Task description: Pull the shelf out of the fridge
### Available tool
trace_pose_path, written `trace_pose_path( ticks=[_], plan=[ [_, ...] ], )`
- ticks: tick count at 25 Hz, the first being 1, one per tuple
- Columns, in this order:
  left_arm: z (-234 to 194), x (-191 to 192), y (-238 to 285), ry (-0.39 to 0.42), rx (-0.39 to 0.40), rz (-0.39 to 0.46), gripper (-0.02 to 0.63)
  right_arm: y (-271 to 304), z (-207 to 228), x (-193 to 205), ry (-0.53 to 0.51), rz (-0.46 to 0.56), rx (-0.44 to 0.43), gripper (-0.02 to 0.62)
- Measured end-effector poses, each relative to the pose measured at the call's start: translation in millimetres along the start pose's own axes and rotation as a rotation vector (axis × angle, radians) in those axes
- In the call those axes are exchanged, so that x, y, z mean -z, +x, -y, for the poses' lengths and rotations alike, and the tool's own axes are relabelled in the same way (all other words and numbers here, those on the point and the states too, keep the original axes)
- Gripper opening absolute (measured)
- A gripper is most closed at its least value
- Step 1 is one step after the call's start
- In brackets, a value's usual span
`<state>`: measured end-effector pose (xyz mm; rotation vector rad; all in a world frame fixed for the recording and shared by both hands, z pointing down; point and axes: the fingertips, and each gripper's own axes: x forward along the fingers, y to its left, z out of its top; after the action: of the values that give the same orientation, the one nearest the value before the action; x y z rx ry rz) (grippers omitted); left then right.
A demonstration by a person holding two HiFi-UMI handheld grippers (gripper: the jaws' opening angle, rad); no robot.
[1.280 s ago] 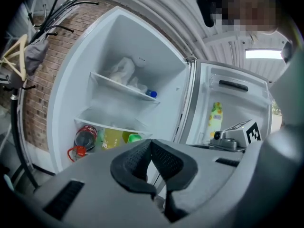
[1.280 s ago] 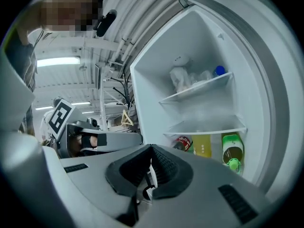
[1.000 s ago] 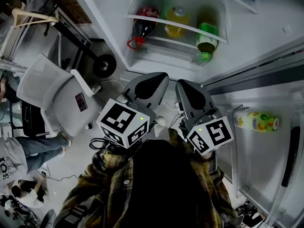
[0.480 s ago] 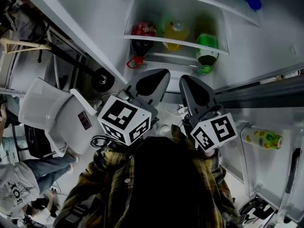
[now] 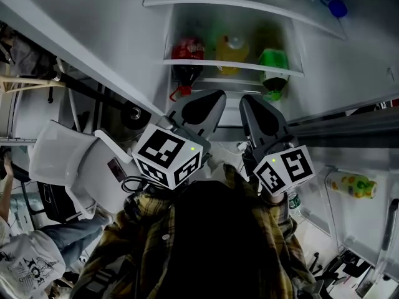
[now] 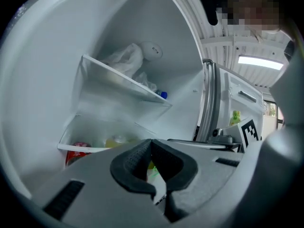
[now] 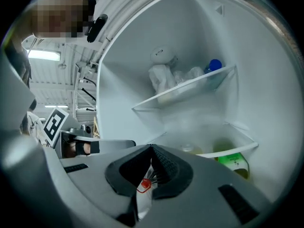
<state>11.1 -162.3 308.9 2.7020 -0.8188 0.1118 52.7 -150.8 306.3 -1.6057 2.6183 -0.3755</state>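
The fridge stands open ahead of me. Its lower glass shelf carries a red-labelled bottle, a yellow bottle and a green bottle. An upper shelf runs above it, and in the gripper views both shelves look still seated. My left gripper and right gripper point side by side at the compartment, just short of the lower shelf's front edge. Each is shut with nothing held, as the left gripper and right gripper show in their own views.
A crumpled plastic bag and a blue-capped bottle lie on the upper shelf. The open fridge door at the right holds a yellow-green bottle. A white chair and a person are at the left.
Both grippers have moved forward toward the fridge compartment, which now lies more squarely ahead. The jaws stay shut throughout.
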Motion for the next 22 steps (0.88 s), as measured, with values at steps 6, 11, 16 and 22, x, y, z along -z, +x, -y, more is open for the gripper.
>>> trace_pose_path(
  ticks=[6,11,16,22],
  plan=[
    [-4,2,11,-0.027,-0.019,0.004,0.003,3,14,-3,0.010,-0.009,-0.002,0.018],
    [-7,1,20,-0.058,-0.041,0.018,0.003,5,23,-4,0.042,-0.020,-0.025,0.018],
    [-9,0,27,-0.092,-0.056,0.045,0.003,7,33,-4,0.073,-0.017,-0.048,0.018],
    [-13,0,29,-0.146,-0.063,0.084,0.003,11,41,-3,0.142,-0.006,-0.057,0.020]
  ],
)
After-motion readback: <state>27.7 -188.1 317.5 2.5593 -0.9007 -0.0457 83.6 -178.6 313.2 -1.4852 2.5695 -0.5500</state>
